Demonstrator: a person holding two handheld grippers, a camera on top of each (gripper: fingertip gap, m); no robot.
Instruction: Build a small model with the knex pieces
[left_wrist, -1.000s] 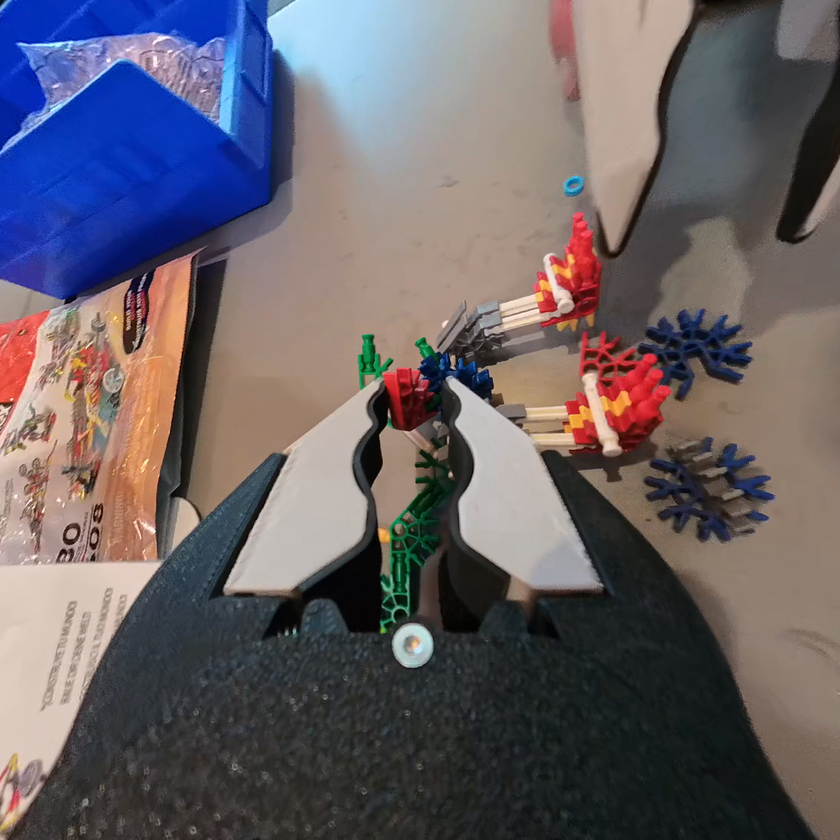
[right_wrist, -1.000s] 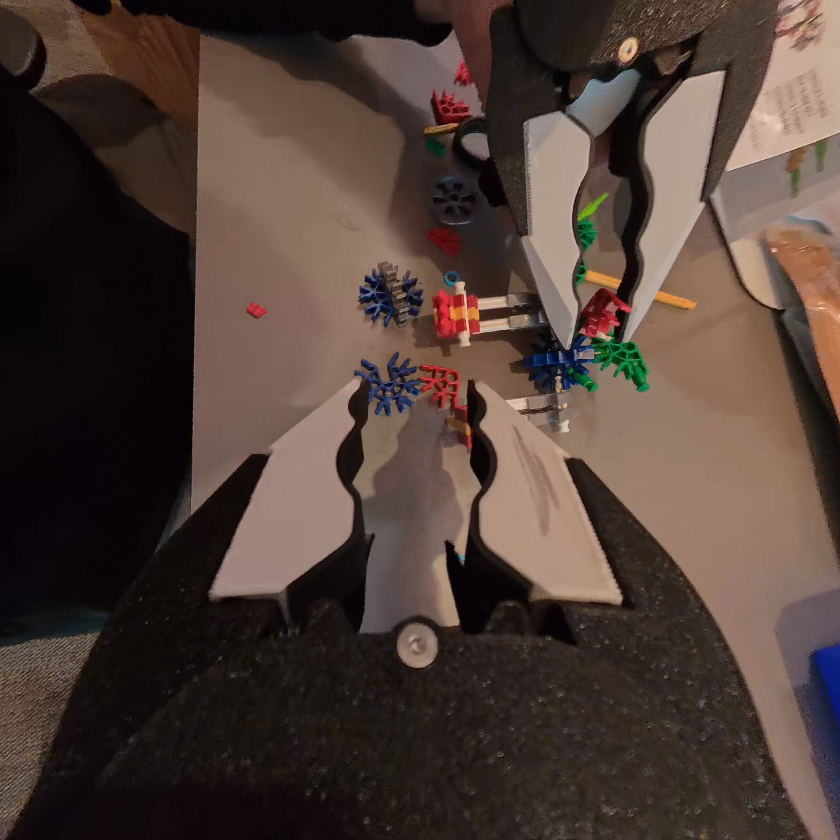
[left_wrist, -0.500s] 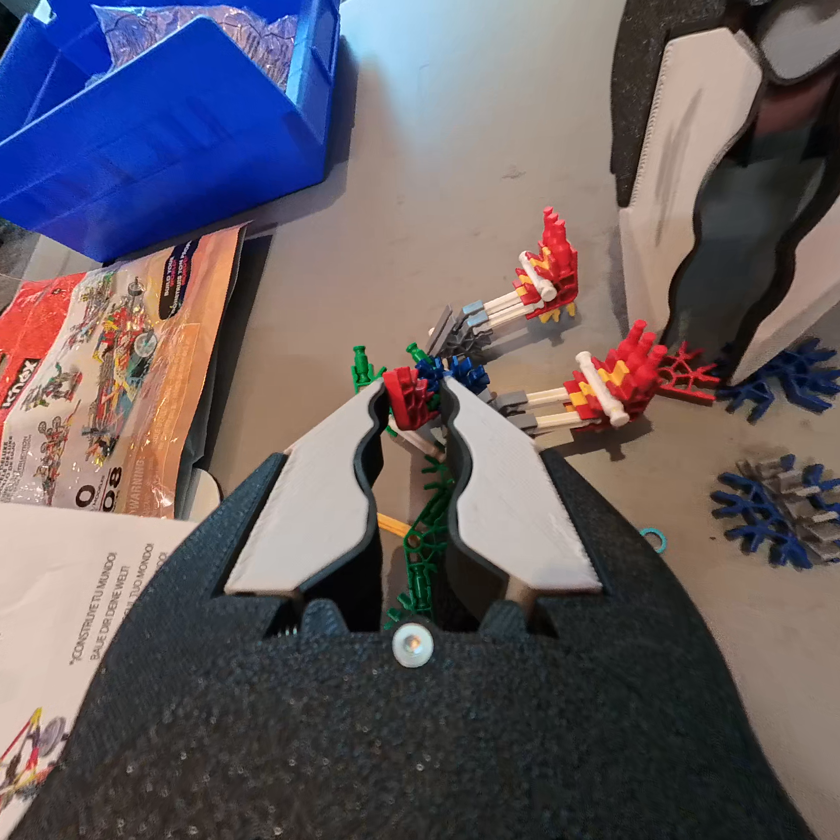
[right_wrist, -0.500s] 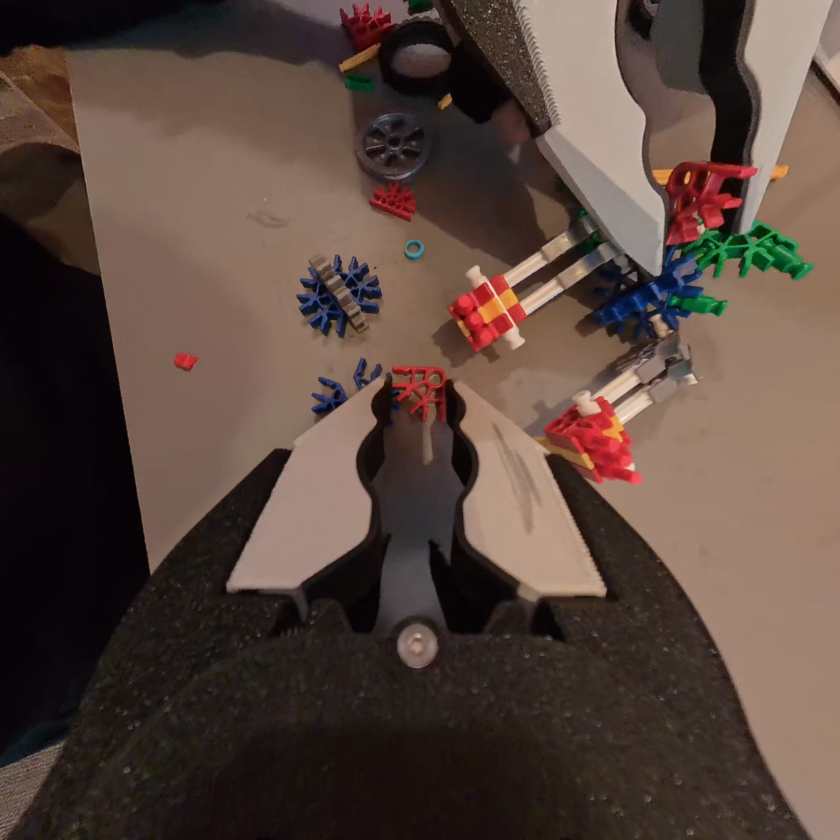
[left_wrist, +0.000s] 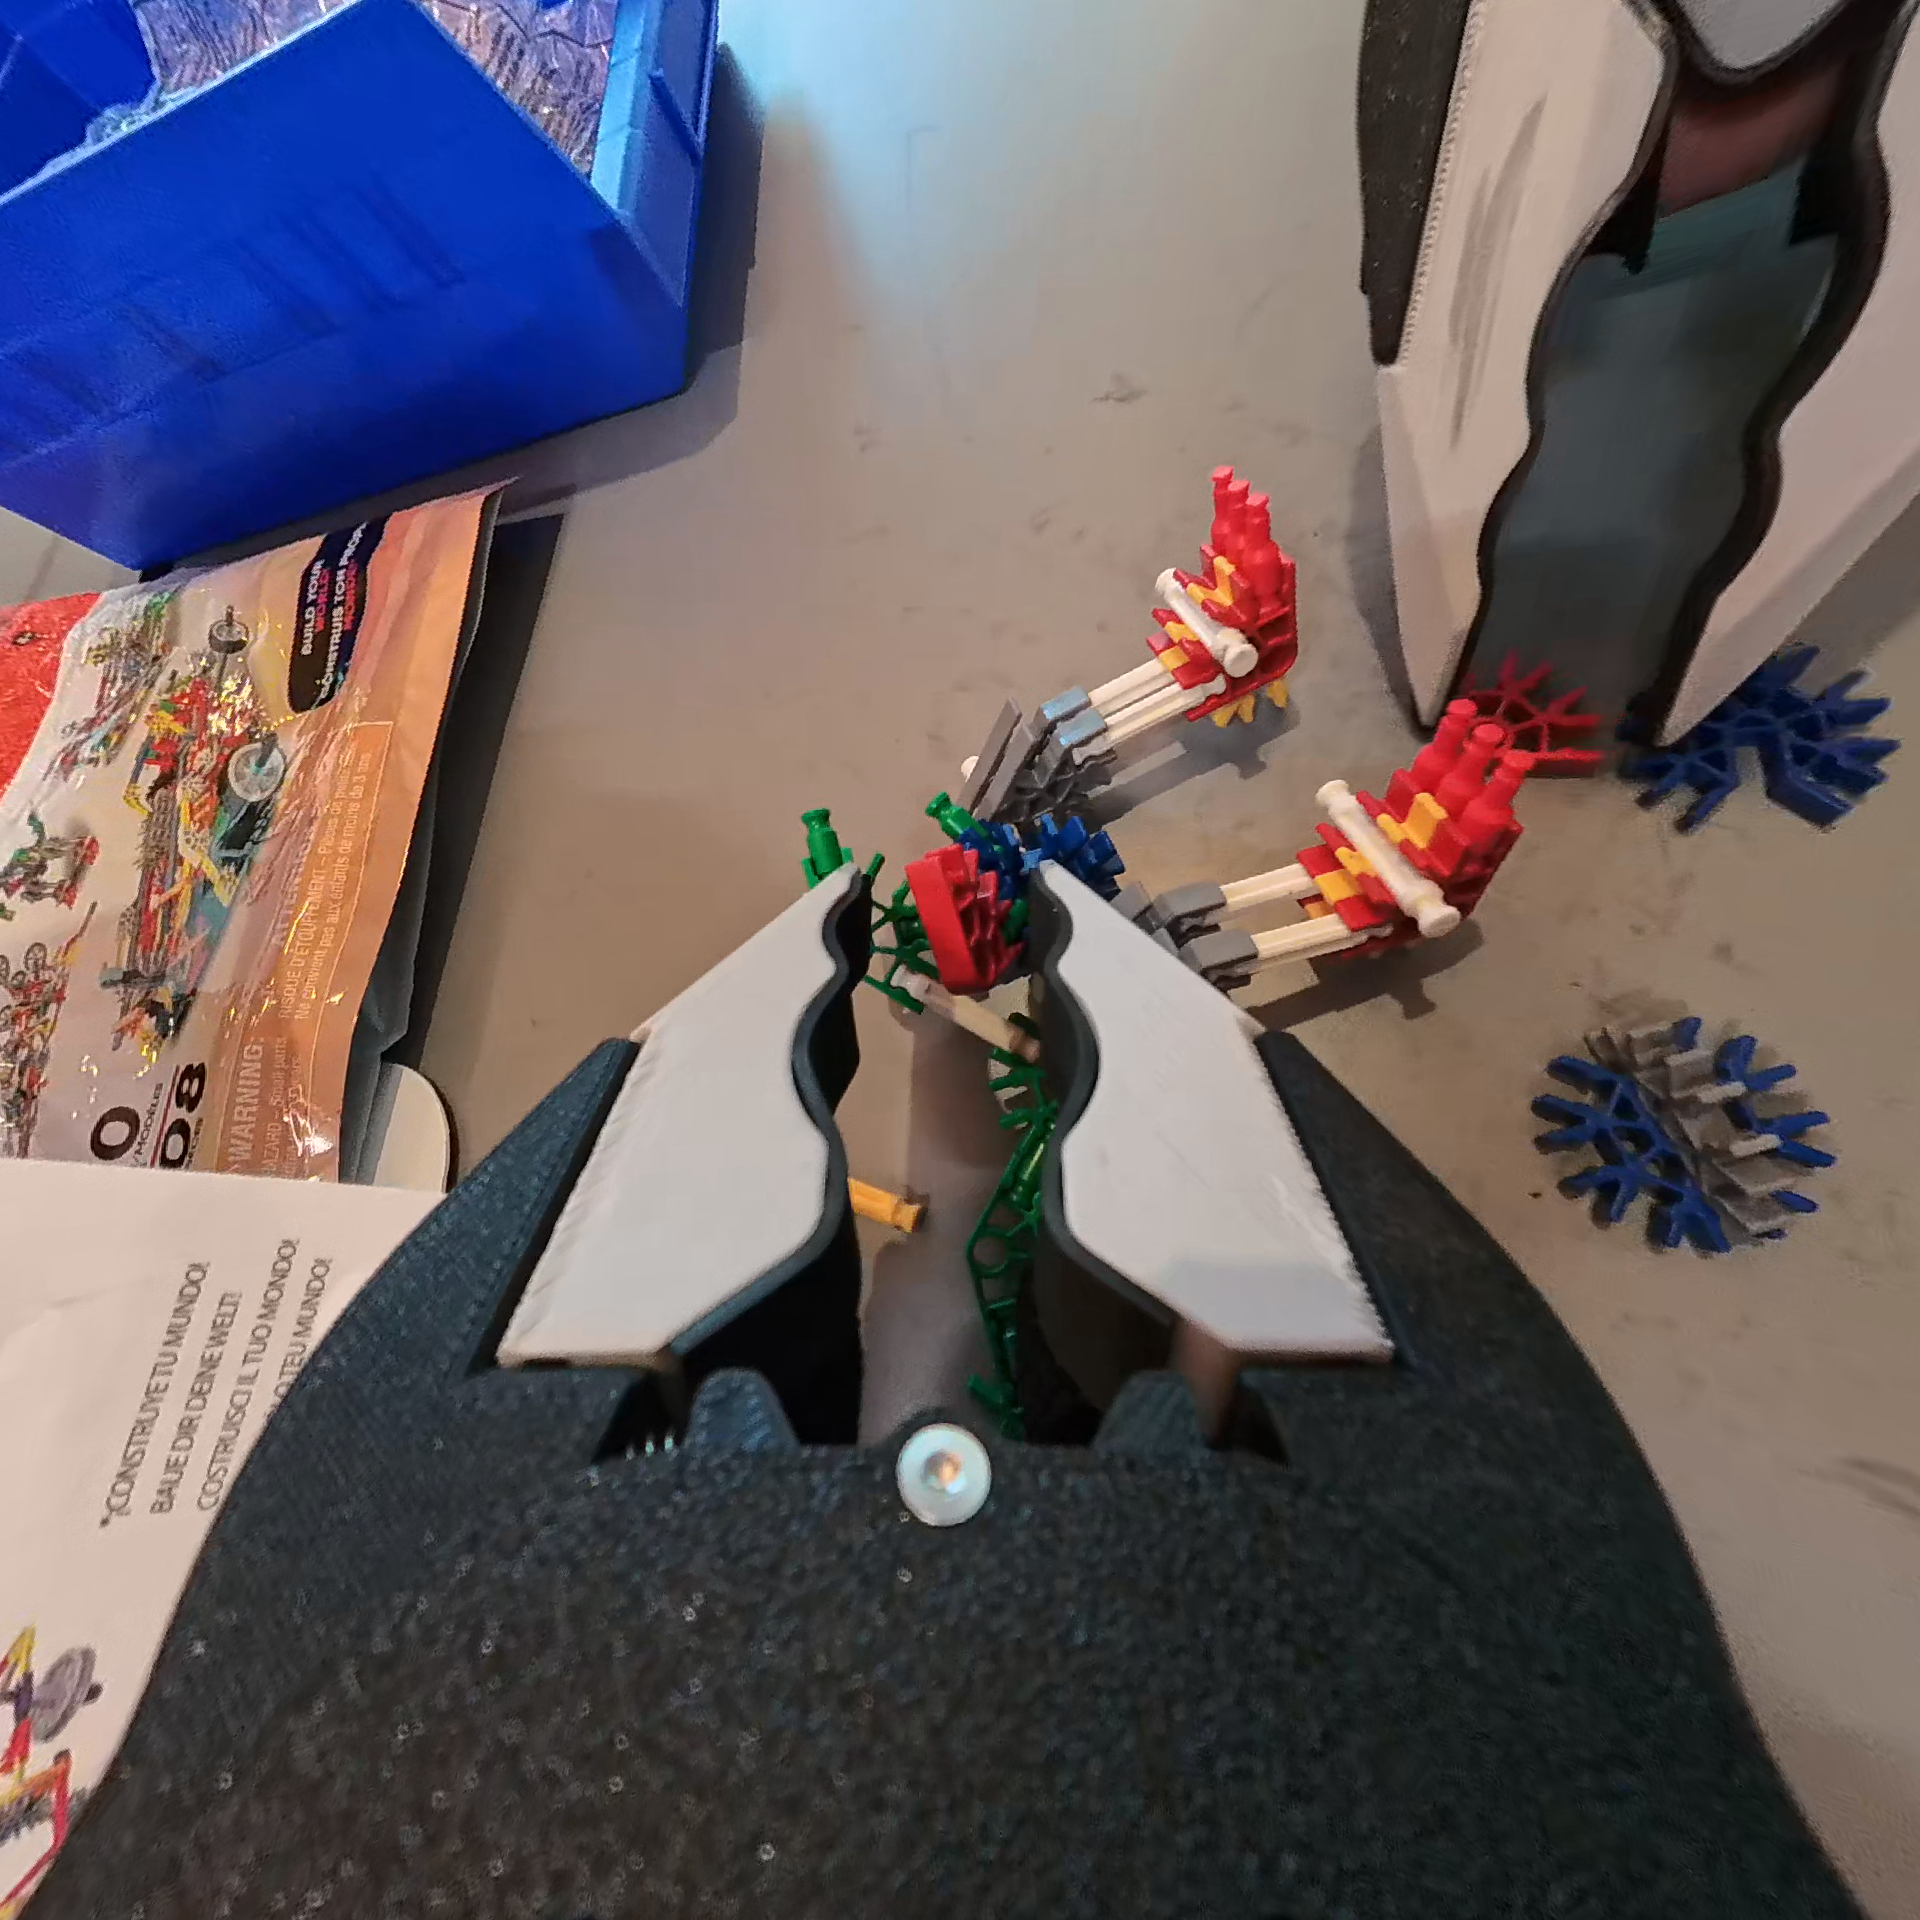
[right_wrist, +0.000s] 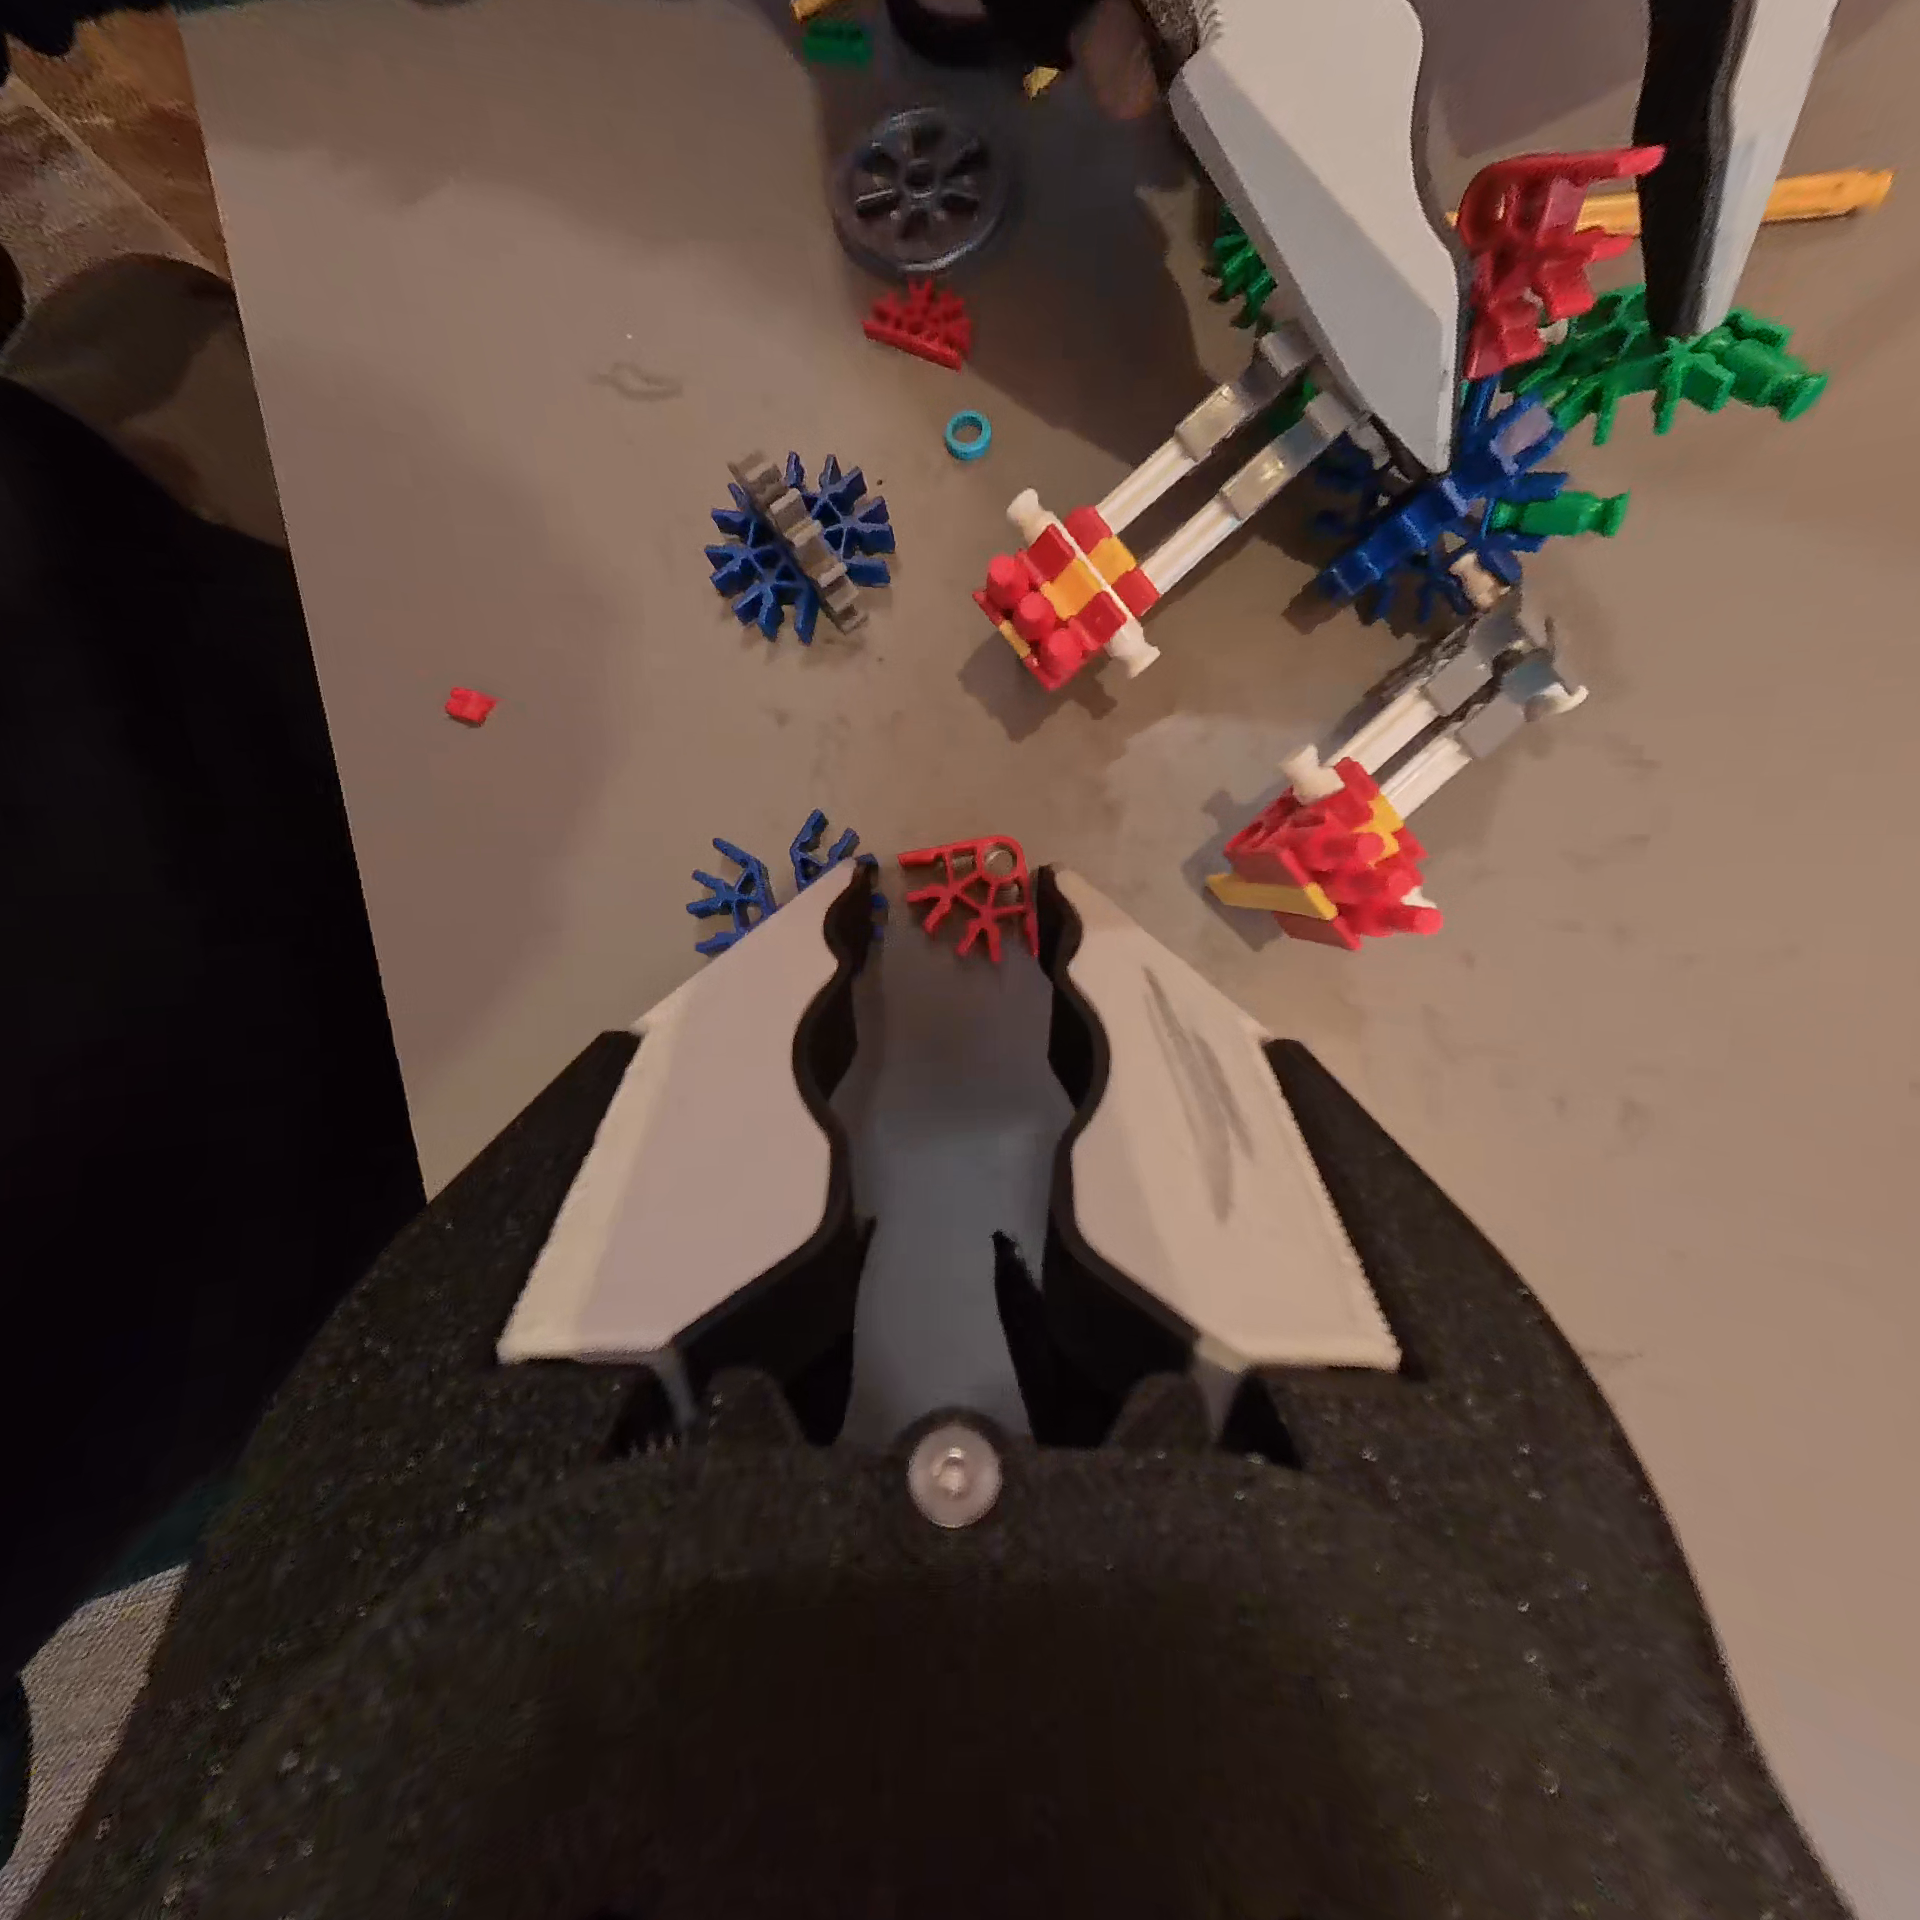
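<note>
My left gripper (left_wrist: 948, 883) is shut on a red connector (left_wrist: 961, 920) that belongs to a green and blue toy assembly (left_wrist: 1013, 1164). It also shows in the right wrist view (right_wrist: 1558, 374). My right gripper (right_wrist: 951, 883) is open, its tips down at the table on either side of a flat red connector (right_wrist: 971, 894), with a small gap on the left. A blue snowflake connector (right_wrist: 748, 883) lies partly under its left finger. Two red-and-yellow clusters on white rods (right_wrist: 1070, 597) (right_wrist: 1330, 868) lie between the grippers.
A blue bin (left_wrist: 312, 260), a printed bag (left_wrist: 208, 831) and a paper leaflet (left_wrist: 156, 1351) lie left of my left gripper. A blue-and-grey snowflake piece (right_wrist: 800, 545), black wheel (right_wrist: 920, 192), light-blue ring (right_wrist: 966, 434) and small red parts lie on the grey table. The table edge (right_wrist: 312, 727) runs at left. The right tips stand about 6 centimetres off the blue-and-grey snowflake piece (right_wrist: 800, 545). Seen from the left wrist view (left_wrist: 1695, 1067) as well.
My right gripper has come down and forward over the flat red connector and narrowed its jaws around it. My left gripper holds the red connector, now tilted, with its jaws slightly wider.
</note>
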